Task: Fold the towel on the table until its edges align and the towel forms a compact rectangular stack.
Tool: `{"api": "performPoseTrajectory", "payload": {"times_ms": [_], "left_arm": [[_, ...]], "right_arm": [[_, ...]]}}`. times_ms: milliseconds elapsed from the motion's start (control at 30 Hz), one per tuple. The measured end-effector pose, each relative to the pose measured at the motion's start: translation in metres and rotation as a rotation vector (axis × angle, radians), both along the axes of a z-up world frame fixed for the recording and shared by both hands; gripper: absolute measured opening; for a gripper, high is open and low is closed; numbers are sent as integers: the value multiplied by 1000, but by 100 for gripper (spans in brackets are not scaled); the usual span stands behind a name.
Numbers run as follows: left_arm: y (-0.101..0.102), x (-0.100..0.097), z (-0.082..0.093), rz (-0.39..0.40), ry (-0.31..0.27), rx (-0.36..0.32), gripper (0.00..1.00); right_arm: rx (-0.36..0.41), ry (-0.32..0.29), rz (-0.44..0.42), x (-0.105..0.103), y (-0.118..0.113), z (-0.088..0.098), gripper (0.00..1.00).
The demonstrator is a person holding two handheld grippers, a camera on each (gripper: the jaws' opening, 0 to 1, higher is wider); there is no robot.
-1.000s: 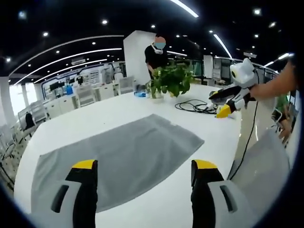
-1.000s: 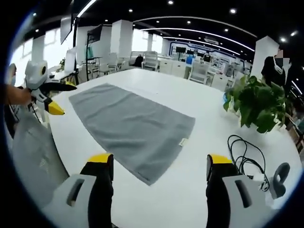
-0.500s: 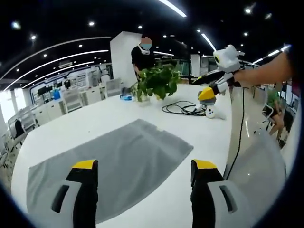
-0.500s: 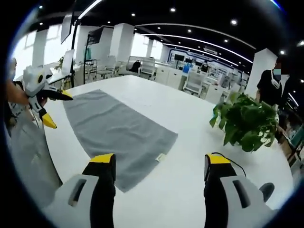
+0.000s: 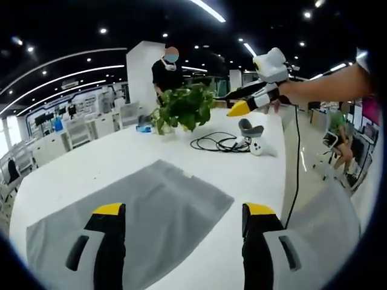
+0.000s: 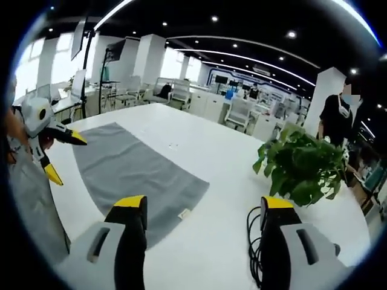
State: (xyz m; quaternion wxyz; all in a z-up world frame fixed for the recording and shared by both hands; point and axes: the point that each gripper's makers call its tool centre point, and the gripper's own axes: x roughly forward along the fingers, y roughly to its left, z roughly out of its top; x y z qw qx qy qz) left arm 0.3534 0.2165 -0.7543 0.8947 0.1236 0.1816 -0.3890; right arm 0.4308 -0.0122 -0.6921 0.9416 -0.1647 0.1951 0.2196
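Towel flat beyond left gripper

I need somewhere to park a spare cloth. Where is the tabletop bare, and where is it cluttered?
Bare white table runs between the gray towel and the potted plant, and on beyond the towel's far edge. A narrower bare strip lies between the towel's near edge and the table edge. It is crowded around the plant, where the black cable coils.

matt cloth towel — glossy table
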Motion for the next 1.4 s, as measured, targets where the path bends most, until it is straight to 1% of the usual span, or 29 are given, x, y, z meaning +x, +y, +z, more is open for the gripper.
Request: {"api": "performPoseTrajectory", "payload": {"times_ms": [133,300,467,800,1000,1100,1167,1300,1400], "left_arm": [[-12,3,-1,-15,14,-6,81],[-27,4,-6,-43,30,2,80],[-41,6,-7,-59,30,1,80],[-67,12,-20,-82,55,15,79],[-80,15,-26,-92,69,34,74],[-88,17,-31,-102,75,46,72],[-95,17,-36,-104,103,42,69],[-107,13,-44,-121,107,53,67],[-113,13,-51,-123,125,59,65]], "right_arm": [[-10,14,9,7,3,-9,76],[-13,33,7,14,3,-20,75],[7,63,-6,20,-1,-33,73],[52,97,-22,32,-4,-52,71],[97,128,-33,44,-4,-68,70],[91,145,-24,50,-2,-76,66],[82,157,-18,53,-1,-83,64],[58,166,-3,60,0,-93,56],[56,176,9,65,2,-101,54]]}}
